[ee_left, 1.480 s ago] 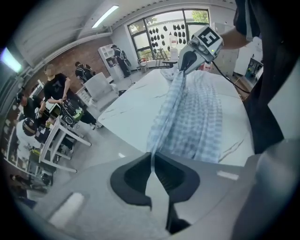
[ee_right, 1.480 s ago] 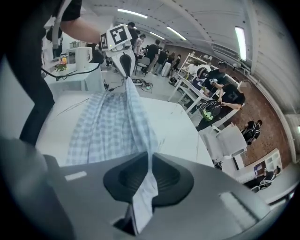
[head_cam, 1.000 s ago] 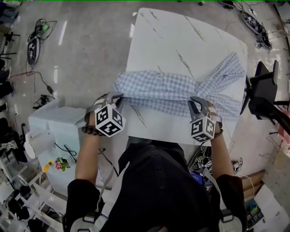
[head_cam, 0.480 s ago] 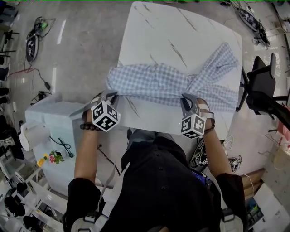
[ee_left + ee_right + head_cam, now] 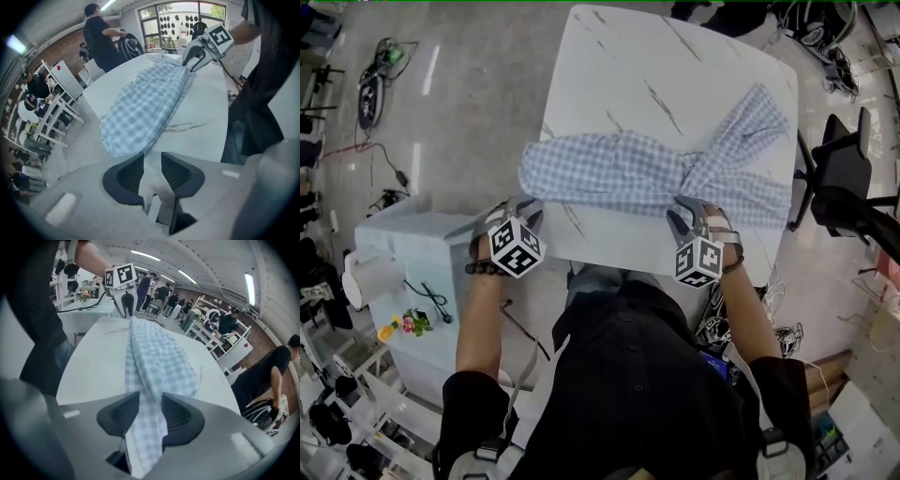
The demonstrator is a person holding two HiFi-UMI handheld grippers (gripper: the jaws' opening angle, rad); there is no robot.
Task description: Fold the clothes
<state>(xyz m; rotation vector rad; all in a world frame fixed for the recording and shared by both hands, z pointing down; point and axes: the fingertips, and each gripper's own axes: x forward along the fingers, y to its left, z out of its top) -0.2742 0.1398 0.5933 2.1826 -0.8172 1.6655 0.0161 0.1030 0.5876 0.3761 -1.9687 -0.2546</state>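
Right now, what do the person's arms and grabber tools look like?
The left tongs and right tongs are grey, with dark ribbed pads. Each carries a white cube printed with black square markers. The person wears a black short-sleeved shirt and a dark beaded bracelet on the left wrist.

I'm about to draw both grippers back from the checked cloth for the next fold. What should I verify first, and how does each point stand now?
1. Left gripper free of the blue-and-white checked cloth: ok; its jaws have just been opening, nothing between them.
2. Right gripper free: not ok; its jaws have just been opening, but a fold of cloth lies between them.
3. Cloth wholly on the white marbled table: not ok; its left end overhangs the edge.
4. Cloth flat: not ok; bunched toward its right end.
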